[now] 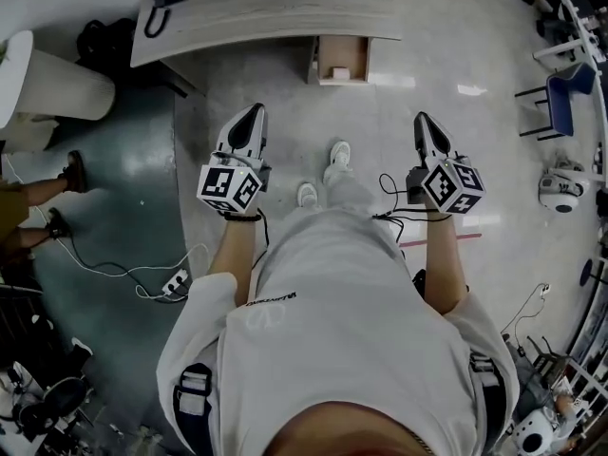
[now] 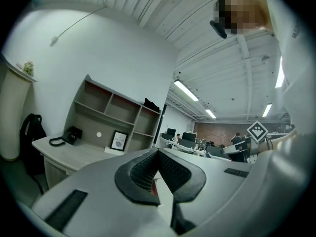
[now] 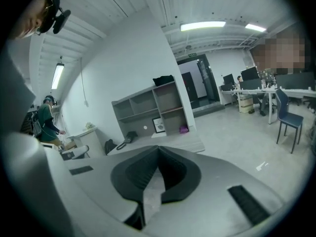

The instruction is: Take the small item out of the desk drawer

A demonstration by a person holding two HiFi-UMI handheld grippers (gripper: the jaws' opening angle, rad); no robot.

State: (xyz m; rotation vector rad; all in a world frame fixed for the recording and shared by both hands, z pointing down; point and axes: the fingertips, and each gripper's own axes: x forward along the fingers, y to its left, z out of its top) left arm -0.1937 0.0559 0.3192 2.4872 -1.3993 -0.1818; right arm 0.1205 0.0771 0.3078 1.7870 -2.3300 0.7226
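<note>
So the left claw [image 1: 255, 112] and right claw [image 1: 421, 119] are both pressed together, nothing in them, well short of the light wood-grain bench [image 1: 266, 12]. The small white item [image 1: 338, 72] sits inside the open brown wooden drawer [image 1: 361, 60] under that bench's edge.

The brown wooden desk drawer [image 1: 359, 57] stands pulled open beneath the pale wood-grain tabletop [image 1: 266, 12]. A small white item [image 1: 338, 72] lies inside, near its outer end.

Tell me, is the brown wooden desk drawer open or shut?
Open. The brown wooden drawer sticks out from the pale grey desk, with a small white item inside.
</note>
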